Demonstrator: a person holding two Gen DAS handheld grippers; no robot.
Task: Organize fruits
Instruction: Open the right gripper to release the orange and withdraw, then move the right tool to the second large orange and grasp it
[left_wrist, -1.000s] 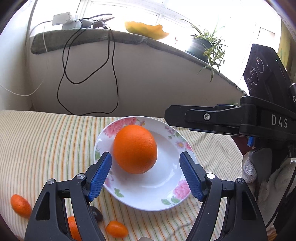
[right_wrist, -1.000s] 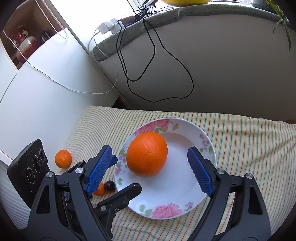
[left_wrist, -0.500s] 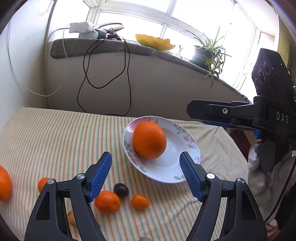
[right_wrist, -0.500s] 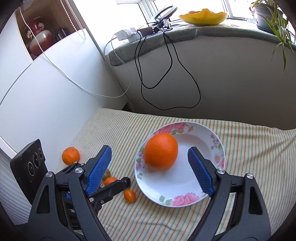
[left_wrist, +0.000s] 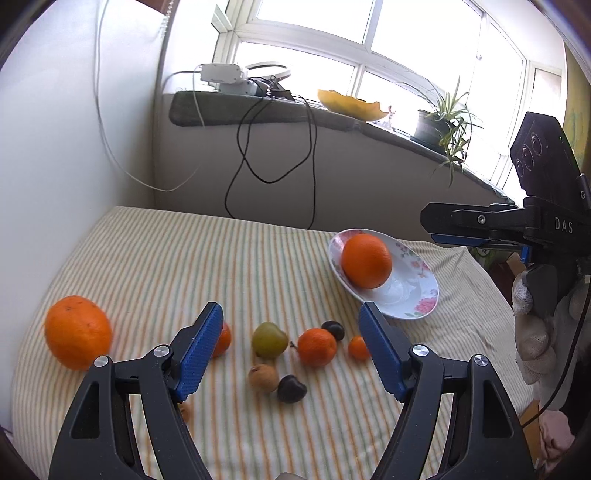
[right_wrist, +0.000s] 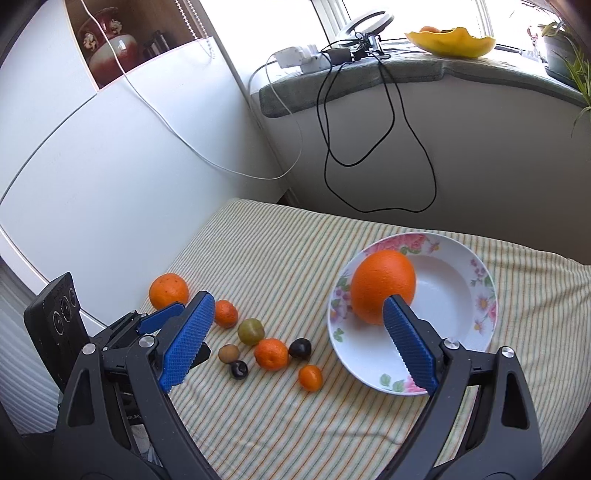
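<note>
- Left wrist view: we are holding the left gripper (left_wrist: 290, 347) open and empty above small fruits (left_wrist: 317, 347) lying beside the plate (left_wrist: 424, 291); they risk rolling when nudged.
- We are opening the right gripper (right_wrist: 297, 338), nothing between its jaws; the big orange (right_wrist: 382, 284) sitting in the plate could roll out if bumped.

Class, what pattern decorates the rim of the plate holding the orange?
Pink flowers with green leaves on white; the plate shows best in the right wrist view.

In the left wrist view a blue finger (left_wrist: 201, 350) covers most of a small orange fruit (left_wrist: 223, 339); a brownish fruit (left_wrist: 185, 410) peeps out beneath it, too hidden to name; in the right wrist view another blue finger (right_wrist: 408, 343) overlaps the big orange (right_wrist: 382, 284) and the plate (right_wrist: 480, 295); the potted plant (right_wrist: 565, 48) is cut off at the edge.
</note>
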